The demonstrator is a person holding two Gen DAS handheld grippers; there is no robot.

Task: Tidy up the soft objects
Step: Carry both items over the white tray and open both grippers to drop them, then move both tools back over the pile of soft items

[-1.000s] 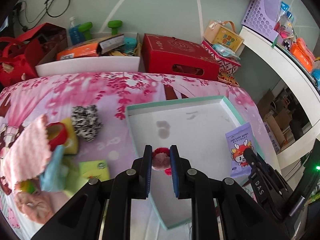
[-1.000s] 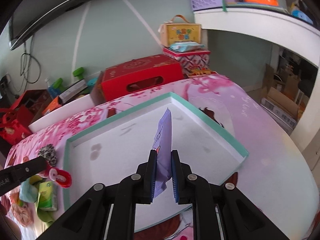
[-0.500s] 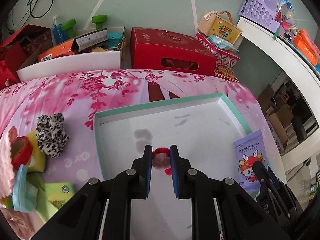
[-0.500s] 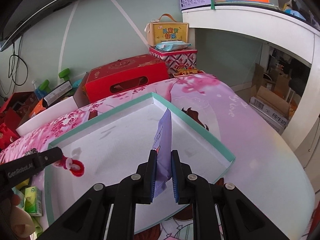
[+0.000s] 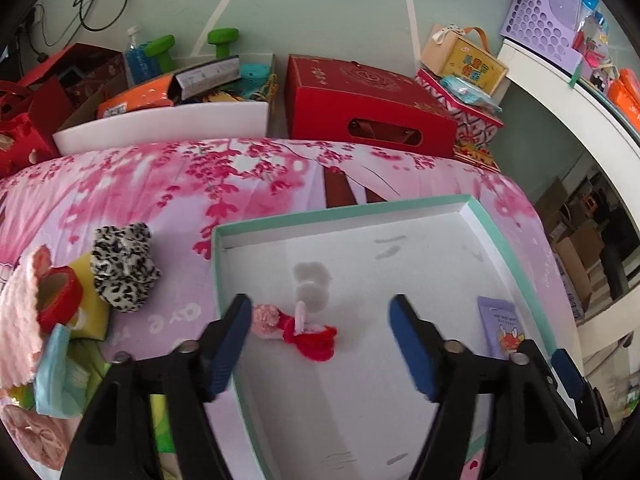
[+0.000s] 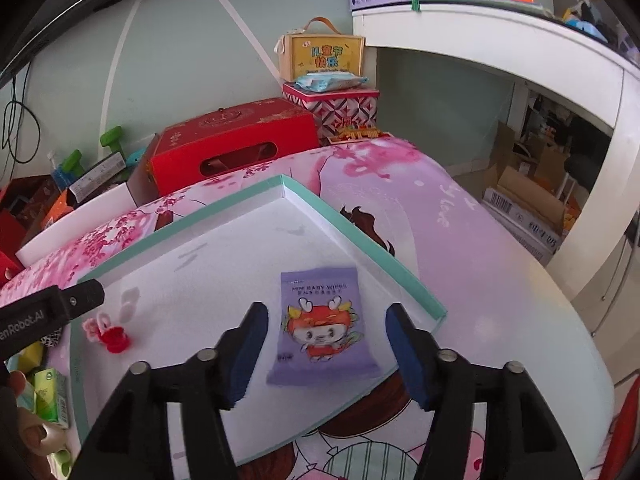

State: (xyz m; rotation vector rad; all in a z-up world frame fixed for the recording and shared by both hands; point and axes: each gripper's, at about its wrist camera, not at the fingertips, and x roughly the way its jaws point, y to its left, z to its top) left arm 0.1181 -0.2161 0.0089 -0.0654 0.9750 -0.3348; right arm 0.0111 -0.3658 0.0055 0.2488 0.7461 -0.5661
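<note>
Left wrist view is showing the left gripper (image 5: 320, 316) hanging over the white tray (image 5: 508, 248) with its blue-padded fingers (image 5: 230, 344) spread wide apart and holding nothing. Between those fingers, a small red and pink hair tie (image 5: 296, 330) is lying on the tray floor, its pink pompom sitting just beside the left finger near the tray's left wall. Toward the tray's right wall, a purple pack of baby wipes (image 5: 502, 330) is lying flat. Outside the tray's left wall, on the pink flowered sheet (image 5: 168, 184), a leopard-print scrunchie (image 5: 122, 266) is resting near a roll of red tape (image 5: 58, 294), a pink cloth (image 5: 18, 328) and a light blue mask (image 5: 54, 372). Beyond the tray's far wall, a red box (image 5: 368, 106) is standing off the sheet. Right wrist view is showing the right gripper (image 6: 326, 340) poised above the tray (image 6: 360, 240) with its fingers (image 6: 408, 356) also wide apart and empty. The pack of baby wipes (image 6: 322, 326) is lying face up on the tray floor between them, near the tray's right wall and well apart from the hair tie (image 6: 108, 332), which is sitting by the tray's left wall under the tip of the left gripper (image 6: 52, 308).
</note>
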